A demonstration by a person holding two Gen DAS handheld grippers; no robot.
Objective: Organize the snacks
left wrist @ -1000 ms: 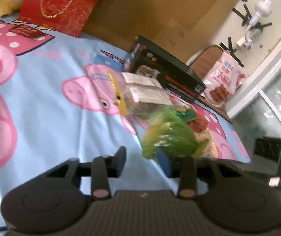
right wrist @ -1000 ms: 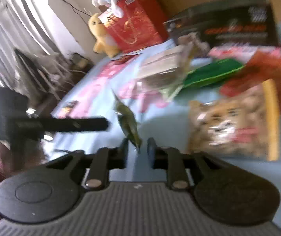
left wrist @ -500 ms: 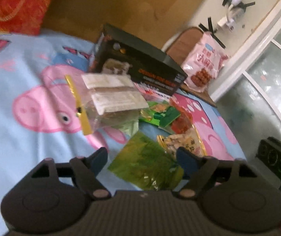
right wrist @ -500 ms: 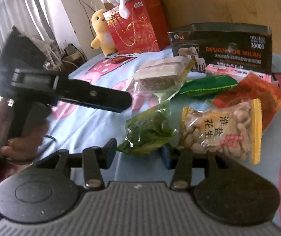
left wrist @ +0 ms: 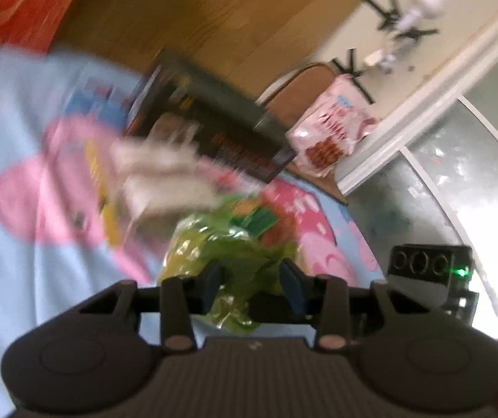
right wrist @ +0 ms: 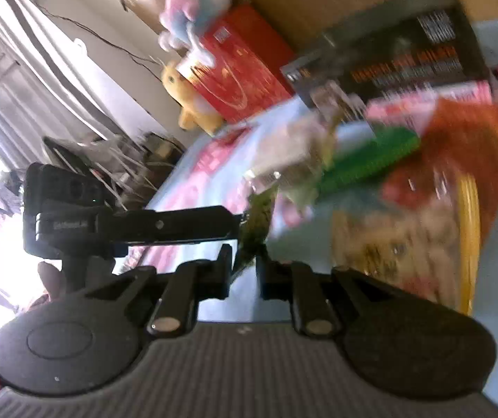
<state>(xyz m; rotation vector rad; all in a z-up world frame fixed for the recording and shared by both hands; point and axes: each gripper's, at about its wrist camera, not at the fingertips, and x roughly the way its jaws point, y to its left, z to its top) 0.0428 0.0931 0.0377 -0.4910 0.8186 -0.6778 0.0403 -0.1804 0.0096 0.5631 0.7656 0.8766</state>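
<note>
Both tools pinch one crinkly translucent green snack bag [left wrist: 214,244], held above a pale blue cartoon-print bed sheet [left wrist: 12,261]. The left tool [left wrist: 250,287] has just been closing, its jaws now pressed on the bag's near end. The right tool [right wrist: 243,268] has also just been closing and grips the bag's thin edge [right wrist: 257,219]. The bag hangs just in front of a black printed cardboard box [left wrist: 221,129], its long axis seemingly running away from the left tool toward that box; blur hides detail. Pulling the two tools apart could tear the film, and the slick edge might slip free.
</note>
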